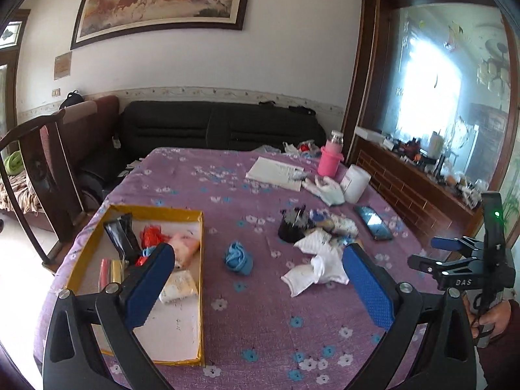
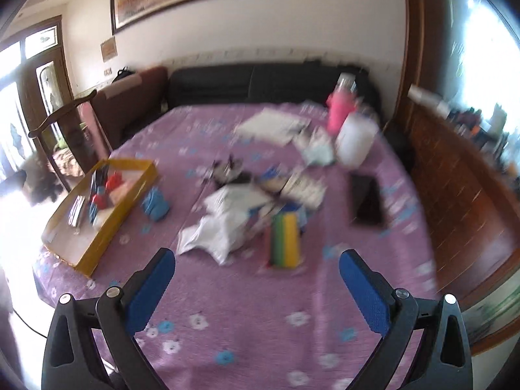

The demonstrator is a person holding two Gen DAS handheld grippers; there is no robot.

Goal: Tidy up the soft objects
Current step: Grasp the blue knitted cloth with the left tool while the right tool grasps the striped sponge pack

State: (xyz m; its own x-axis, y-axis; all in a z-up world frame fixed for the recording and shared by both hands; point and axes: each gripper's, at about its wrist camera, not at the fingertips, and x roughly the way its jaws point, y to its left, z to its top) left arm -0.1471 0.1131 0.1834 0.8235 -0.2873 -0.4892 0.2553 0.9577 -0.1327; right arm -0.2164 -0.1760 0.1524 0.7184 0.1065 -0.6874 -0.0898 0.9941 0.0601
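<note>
A yellow-rimmed box point(image 1: 195, 217) lies on the purple tablecloth at the left and holds a pink soft item point(image 1: 185, 247), red cloth point(image 1: 151, 235), black packets and a pale pouch. A blue balled cloth point(image 1: 239, 258) lies just right of the box. White cloths point(image 1: 312, 269) are heaped further right. My left gripper point(image 1: 258, 256) is open and empty above the table, near the blue cloth. In the blurred right wrist view my right gripper point(image 2: 256, 261) is open and empty, short of the white cloths point(image 2: 224, 227), the blue cloth point(image 2: 155, 204) and the box point(image 2: 94, 253).
A black holder point(image 1: 292, 224), a phone point(image 1: 373, 222), a white jar point(image 1: 356, 183), a pink bottle point(image 1: 331, 159), a white glove point(image 1: 328, 190) and papers point(image 1: 276, 174) lie at the far right. A striped multicolour pack point(image 2: 286, 240) lies by the white cloths. A wooden chair point(image 1: 48, 175) stands at left.
</note>
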